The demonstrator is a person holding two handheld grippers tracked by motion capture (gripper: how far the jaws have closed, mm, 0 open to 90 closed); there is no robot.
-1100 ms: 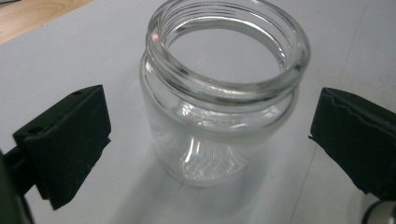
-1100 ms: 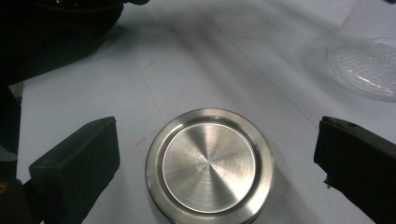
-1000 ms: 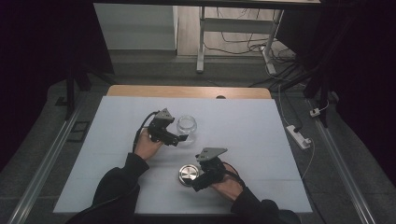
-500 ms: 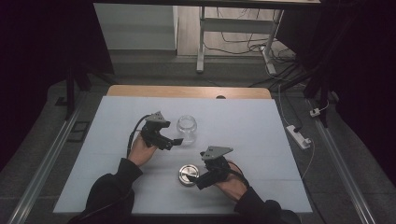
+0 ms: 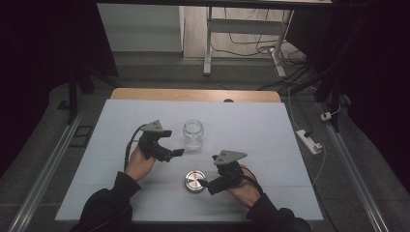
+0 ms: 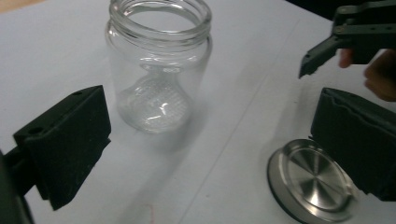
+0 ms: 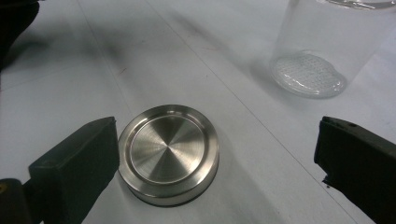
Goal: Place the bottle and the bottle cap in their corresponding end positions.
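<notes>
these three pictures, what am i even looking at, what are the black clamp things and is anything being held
A person sits at a white table holding a hand-operated two-jaw gripper in each hand. One picture looks down from above; the other two come from cameras riding on each gripper, looking along its black jaws. The left gripper points at an open, empty glass jar that stands upright. The right gripper is beside a round metal lid that lies flat on the table. Both grippers are open, so nothing is held.

Dim room — white table [image 5: 251, 121], grey floor [image 5: 43, 159].
</notes>
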